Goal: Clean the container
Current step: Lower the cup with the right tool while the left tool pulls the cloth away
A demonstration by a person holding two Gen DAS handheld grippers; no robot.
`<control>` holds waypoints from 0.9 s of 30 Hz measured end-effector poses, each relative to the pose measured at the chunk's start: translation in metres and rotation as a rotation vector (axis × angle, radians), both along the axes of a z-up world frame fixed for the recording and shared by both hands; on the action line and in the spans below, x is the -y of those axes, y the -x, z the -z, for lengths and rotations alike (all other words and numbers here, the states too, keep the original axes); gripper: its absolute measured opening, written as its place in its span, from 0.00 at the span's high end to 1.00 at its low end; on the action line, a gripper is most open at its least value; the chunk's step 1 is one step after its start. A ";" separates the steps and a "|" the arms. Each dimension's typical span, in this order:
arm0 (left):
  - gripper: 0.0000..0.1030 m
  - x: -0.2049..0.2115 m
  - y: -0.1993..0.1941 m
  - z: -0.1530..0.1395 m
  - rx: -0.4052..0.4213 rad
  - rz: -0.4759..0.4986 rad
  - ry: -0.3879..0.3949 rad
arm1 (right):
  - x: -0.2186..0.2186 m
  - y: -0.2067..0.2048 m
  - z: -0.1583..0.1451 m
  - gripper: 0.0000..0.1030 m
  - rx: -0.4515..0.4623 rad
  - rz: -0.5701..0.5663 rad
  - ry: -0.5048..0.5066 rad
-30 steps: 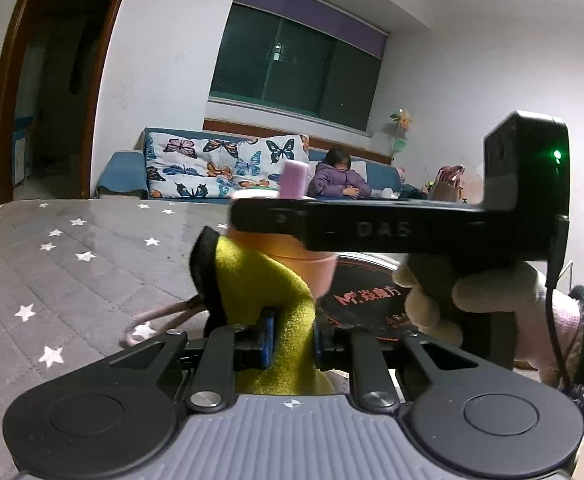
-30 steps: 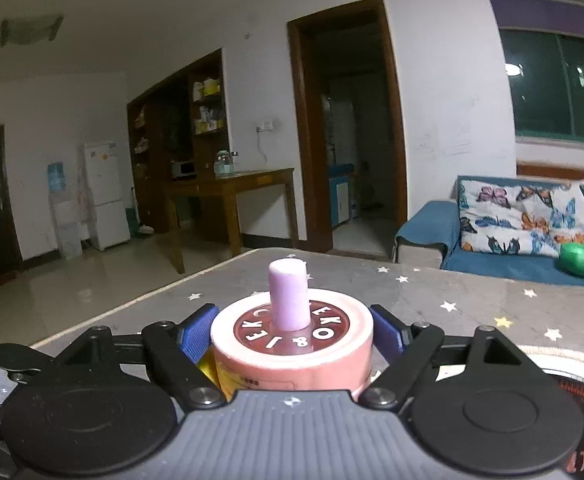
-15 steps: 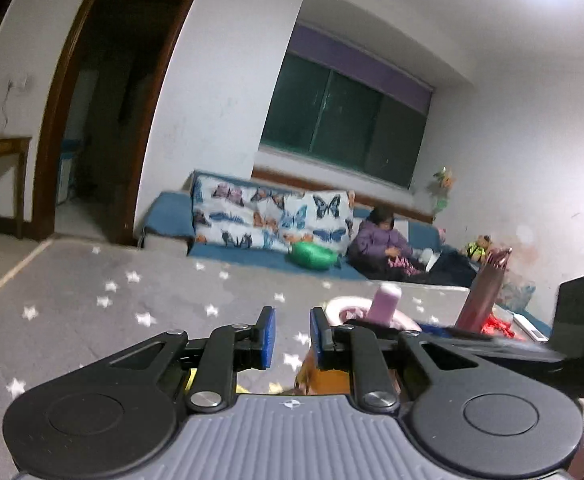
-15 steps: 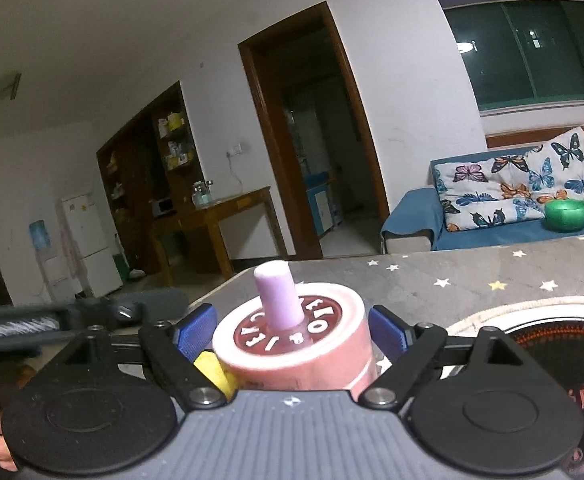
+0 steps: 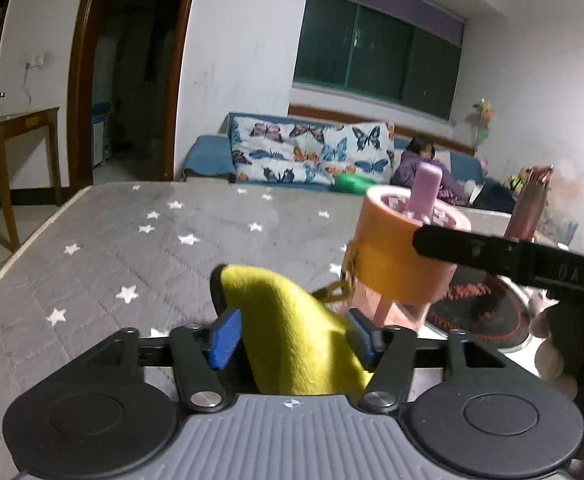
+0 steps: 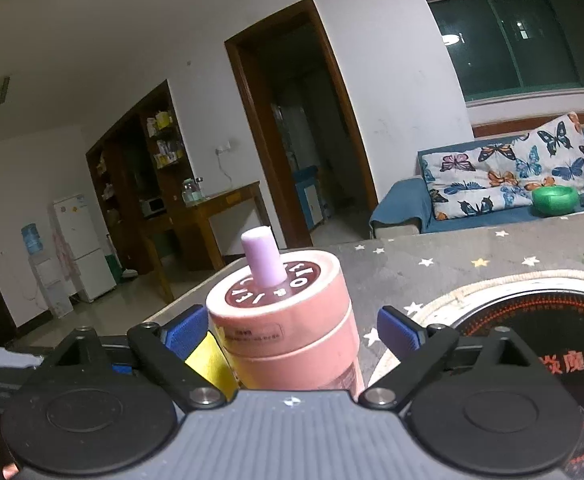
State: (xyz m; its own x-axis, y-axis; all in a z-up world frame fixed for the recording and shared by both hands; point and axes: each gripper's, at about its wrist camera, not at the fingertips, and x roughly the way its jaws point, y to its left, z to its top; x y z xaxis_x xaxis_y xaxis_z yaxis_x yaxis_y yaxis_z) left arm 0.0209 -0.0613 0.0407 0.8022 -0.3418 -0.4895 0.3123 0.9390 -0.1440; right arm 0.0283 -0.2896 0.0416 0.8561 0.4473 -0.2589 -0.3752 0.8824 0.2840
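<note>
- one pink container (image 6: 287, 328) is sitting bottom center of the right wrist view, right between the right gripper (image 6: 289, 330) fingers. It's got a dark red lid top with lettering and one lilac spout (image 6: 263, 258) sticking up
- those jaws are opening wide now; the blue pads are standing clear of the container on both sides, so the cup is between them but nothing is pressing on it
- same container (image 5: 402, 258) is showing up at center right in the left wrist view, looking more orange in that light
- one yellow cloth (image 5: 292, 332) is poking up at bottom center of the left view, between the left gripper (image 5: 292, 336) fingers. Its jaws are opening too; the left pad is sitting off the cloth, while the right pad is half hidden behind the fabric, so can't call contact there
- a sliver of the yellow cloth (image 6: 207, 364) is also peeking in at lower left of the right view, just beside the container
- everything's happening over one grey star-print cover (image 5: 139, 248)
- one round black cooktop (image 6: 532, 344) with red markings is filling the lower right of the right view
- one green bowl (image 6: 554, 200) is resting on the blue sofa at the right edge, next to two butterfly cushions
</note>
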 end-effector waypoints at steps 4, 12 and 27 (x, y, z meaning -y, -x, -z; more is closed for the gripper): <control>0.34 0.007 0.000 0.010 -0.038 -0.011 -0.039 | -0.001 0.001 -0.001 0.09 0.009 0.002 0.019; 0.70 0.001 -0.002 0.020 -0.097 -0.006 0.006 | -0.005 0.002 -0.003 0.09 0.017 0.003 0.039; 0.77 0.011 0.020 -0.032 0.118 0.024 -0.014 | -0.011 -0.004 -0.009 0.10 0.022 -0.002 0.003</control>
